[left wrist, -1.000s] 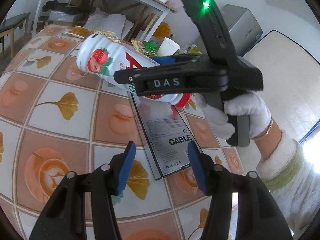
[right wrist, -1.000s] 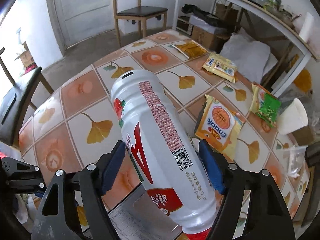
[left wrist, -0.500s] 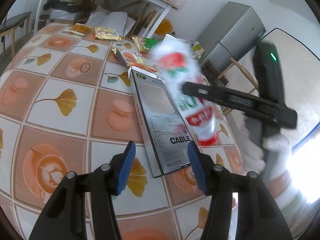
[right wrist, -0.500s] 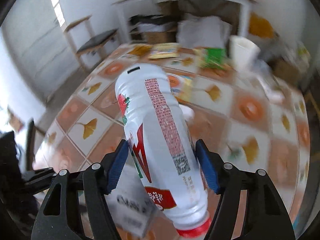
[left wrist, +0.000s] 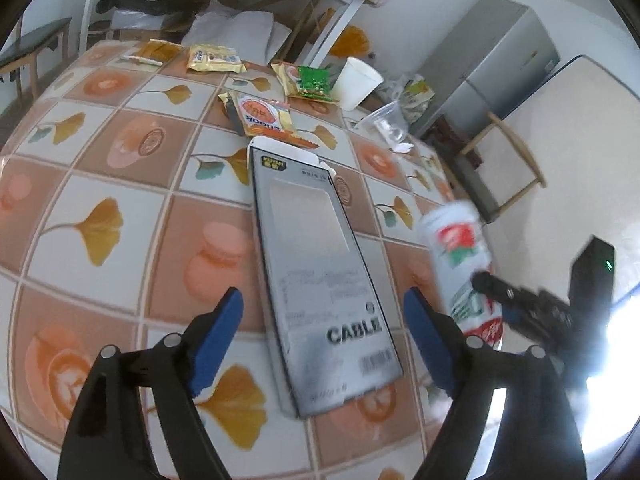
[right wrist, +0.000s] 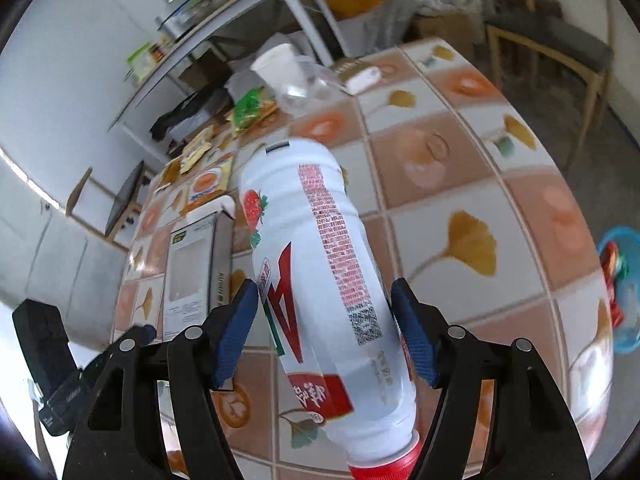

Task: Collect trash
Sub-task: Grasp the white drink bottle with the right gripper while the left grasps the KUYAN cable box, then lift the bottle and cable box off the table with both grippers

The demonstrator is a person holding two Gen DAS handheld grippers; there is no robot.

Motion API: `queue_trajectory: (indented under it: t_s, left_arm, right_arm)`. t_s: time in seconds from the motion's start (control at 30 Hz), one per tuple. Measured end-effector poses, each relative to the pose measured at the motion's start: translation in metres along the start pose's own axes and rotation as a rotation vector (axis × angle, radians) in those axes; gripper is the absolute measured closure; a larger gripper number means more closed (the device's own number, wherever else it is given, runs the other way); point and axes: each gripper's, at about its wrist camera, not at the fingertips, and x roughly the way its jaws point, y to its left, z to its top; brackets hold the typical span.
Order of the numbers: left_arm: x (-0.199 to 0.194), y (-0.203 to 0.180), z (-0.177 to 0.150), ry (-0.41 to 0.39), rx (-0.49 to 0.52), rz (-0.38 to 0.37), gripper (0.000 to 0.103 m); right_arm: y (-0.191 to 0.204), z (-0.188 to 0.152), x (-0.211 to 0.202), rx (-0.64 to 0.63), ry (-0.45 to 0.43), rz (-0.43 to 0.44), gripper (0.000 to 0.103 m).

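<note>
White plastic fills your right wrist view: the strawberry drink bottle sits clamped between the blue pads of your right gripper, red cap toward the camera and base pointing out over the table. The bottle is off the tabletop, tilted, its printed label and square code facing up.

From the left wrist camera, the same bottle appears blurred at the table's right edge, with the right gripper closed across its lower half.

Your left gripper hangs with its jaws spread wide and nothing between them, above the near end of the grey cable box, which lies flat on the ginkgo-patterned tablecloth. Its pads stand on either side of the box's width, apart from it.

Beyond the box lie an orange snack wrapper just past its far end, a green packet, two yellow packets farther back, a white paper cup on its side and a clear plastic cup near the far right edge.

At the right rim of the right wrist view, below the table's edge, a blue basket holds a red wrapper.
</note>
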Motion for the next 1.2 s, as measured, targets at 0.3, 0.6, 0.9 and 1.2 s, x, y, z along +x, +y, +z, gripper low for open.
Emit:
queue_trajectory:
  t_s: [0.3,0.6,0.9,1.2]
  left_arm:
    - [0.022,-0.021,0.015,0.01,0.028,0.11,0.018]
    - [0.041,-0.029,0.019,0.027,0.061,0.227,0.017]
    - [0.07,-0.04,0.023,0.053,0.147,0.334,0.016]
    - [0.065,-0.046,-0.004,0.109,0.292,0.298,0.018]
  right_arm:
    - [-0.017,-0.009,-0.012,0.015,-0.021,-0.009,0.034]
    - [-0.012,-0.012,-0.017,-0.039,-0.047,-0.026,0.028]
    - [-0.002,-0.021,-0.003,-0.104,-0.017,-0.064,0.025]
    - [-0.016,-0.027,-0.01,-0.065,-0.011,-0.032,0.047]
